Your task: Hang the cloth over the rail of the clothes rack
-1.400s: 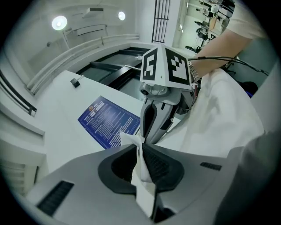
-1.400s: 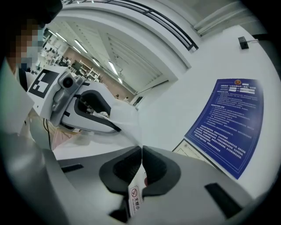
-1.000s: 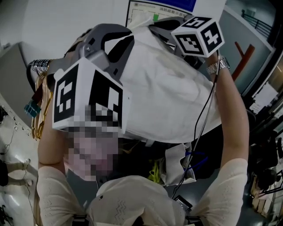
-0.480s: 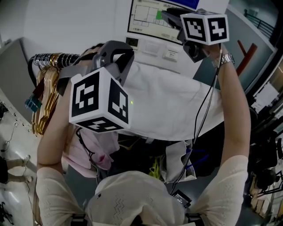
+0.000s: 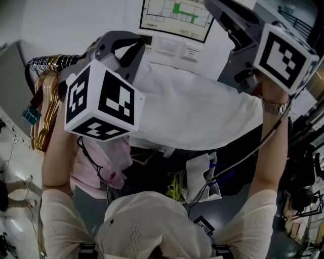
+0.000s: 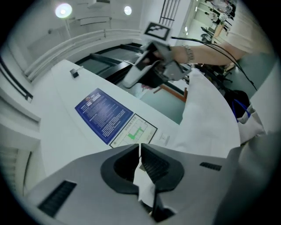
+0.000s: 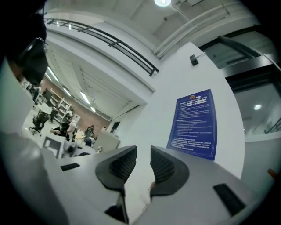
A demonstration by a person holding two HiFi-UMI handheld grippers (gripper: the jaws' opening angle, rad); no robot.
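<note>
The white cloth (image 5: pixel 197 114) lies spread across the middle of the head view, draped from the left gripper toward the right. My left gripper (image 5: pixel 132 55) is shut on one corner of it; in the left gripper view a fold of cloth (image 6: pixel 145 184) is pinched between the pads. The rack's dark rail (image 5: pixel 50 63) shows at the left, beyond the cloth's edge. My right gripper (image 5: pixel 217 7) is raised at the upper right, off the cloth. Its jaws have just been opening, and only the wall shows between them (image 7: pixel 143 151). The left gripper view shows the right gripper (image 6: pixel 134 79) above the cloth (image 6: pixel 210 114).
Gold hangers (image 5: pixel 43 116) hang on the rail at the left, with a pink garment (image 5: pixel 101 164) below the left gripper. A framed wall notice (image 5: pixel 174 15) and a blue poster (image 6: pixel 103 115) are on the white wall behind. Cables and bags (image 5: pixel 200 182) sit on the floor below.
The right gripper has let go of the cloth, opened, and swung up and to the right. The cloth has settled lower and flatter. The left gripper has sunk a little, still holding its corner.
</note>
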